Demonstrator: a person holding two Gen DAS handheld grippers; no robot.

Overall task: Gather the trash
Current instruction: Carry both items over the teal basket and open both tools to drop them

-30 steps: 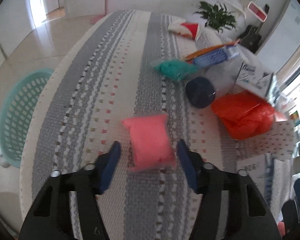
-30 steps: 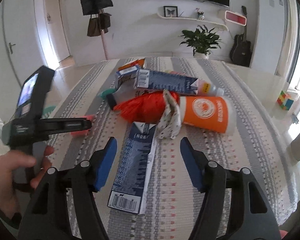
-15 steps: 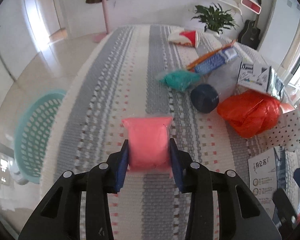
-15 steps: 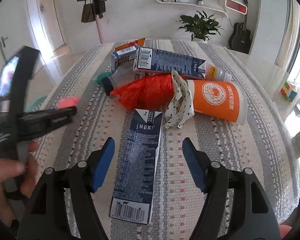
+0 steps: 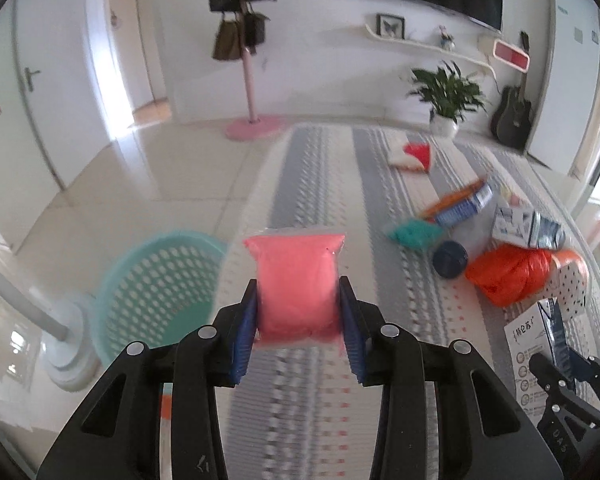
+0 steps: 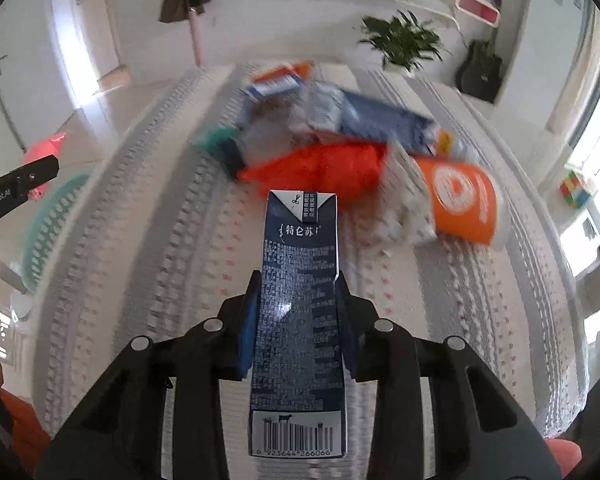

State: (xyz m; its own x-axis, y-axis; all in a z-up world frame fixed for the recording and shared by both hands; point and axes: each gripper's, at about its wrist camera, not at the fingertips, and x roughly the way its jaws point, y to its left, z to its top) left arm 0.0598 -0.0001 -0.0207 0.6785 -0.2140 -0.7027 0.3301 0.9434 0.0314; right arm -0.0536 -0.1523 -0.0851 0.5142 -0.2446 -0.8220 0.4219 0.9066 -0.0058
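Observation:
My left gripper (image 5: 298, 296) is shut on a pink packet (image 5: 296, 264) and holds it up off the striped tablecloth (image 5: 320, 168). A teal perforated basket (image 5: 156, 276) stands on the floor below, to the left. In the right wrist view my right gripper (image 6: 299, 300) has its jaws closing on a dark blue milk carton (image 6: 300, 240), which lies lengthwise between the blue pads (image 6: 250, 328); both pads touch its sides. The same view shows the left gripper (image 6: 20, 188) with the pink packet (image 6: 46, 148) at the far left, above the basket (image 6: 52, 220).
Beyond the carton lies a heap of trash: an orange plastic bag (image 6: 320, 164), an orange cup (image 6: 460, 200), dotted paper (image 6: 404, 208) and a long blue carton (image 6: 380, 120). A teal packet (image 5: 414, 232), a dark blue round lid (image 5: 450, 258) and a red-and-white cup (image 5: 414, 156) lie further back.
The left gripper shut on the pink packet, then lifted it off the cloth and swung toward the basket. The right gripper came down over the milk carton and its jaws came in against it.

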